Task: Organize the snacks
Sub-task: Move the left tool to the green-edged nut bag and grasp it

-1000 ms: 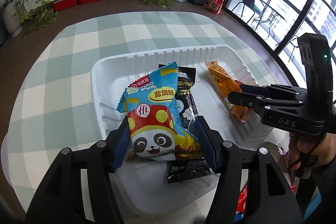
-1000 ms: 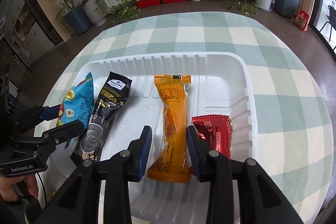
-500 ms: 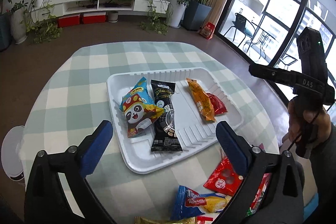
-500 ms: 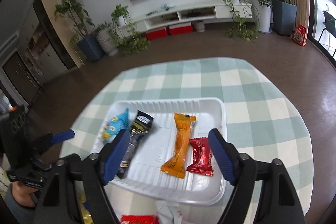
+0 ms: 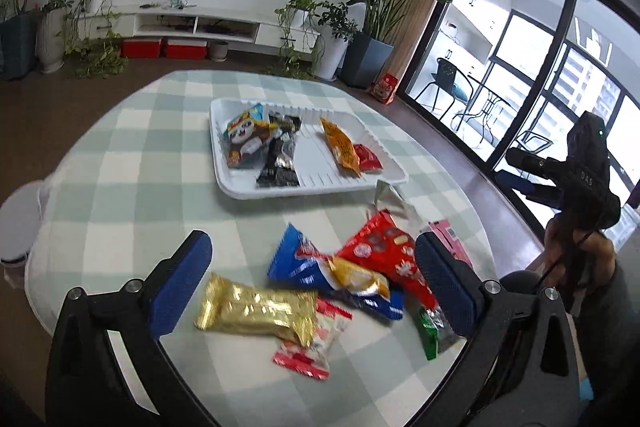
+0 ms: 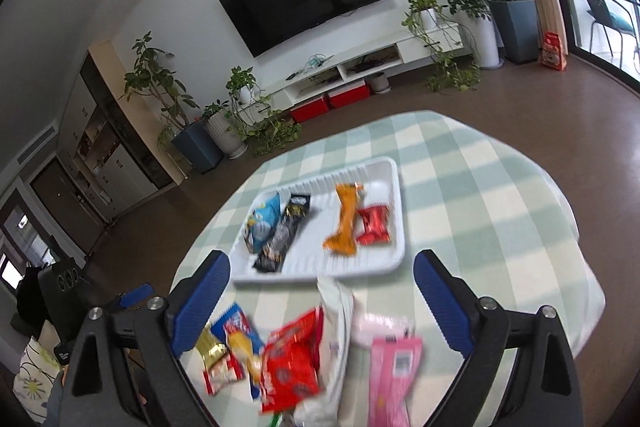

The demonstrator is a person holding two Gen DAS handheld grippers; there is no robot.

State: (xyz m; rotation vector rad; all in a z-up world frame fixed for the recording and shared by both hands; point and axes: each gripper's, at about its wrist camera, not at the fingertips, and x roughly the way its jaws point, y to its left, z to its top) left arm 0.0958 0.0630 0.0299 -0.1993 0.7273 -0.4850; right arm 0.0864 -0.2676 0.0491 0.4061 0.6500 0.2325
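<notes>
A white tray (image 5: 240, 189) (image 6: 394, 187) on the checked table holds a blue panda packet (image 5: 242, 139), a black packet (image 5: 280, 155), an orange packet (image 5: 340, 147) and a small red packet (image 5: 368, 159). Loose snacks lie on the near table: a gold bar (image 5: 256, 307), a blue packet (image 5: 304, 267), a red packet (image 5: 380, 251), a pink packet (image 6: 394, 367). My left gripper (image 5: 312, 287) is open and empty above the loose pile. My right gripper (image 6: 322, 295) is open and empty, raised over the pile; it also shows in the left wrist view (image 5: 532, 171).
The round table (image 5: 120, 167) has a green checked cloth; its edge is close on the right and near side. A white round object (image 5: 16, 223) stands off the table's left. Potted plants and a TV shelf line the far wall.
Both grippers opened, let go of the packets in the tray, and pulled back and up. The loose snack pile has come into view beneath them.
</notes>
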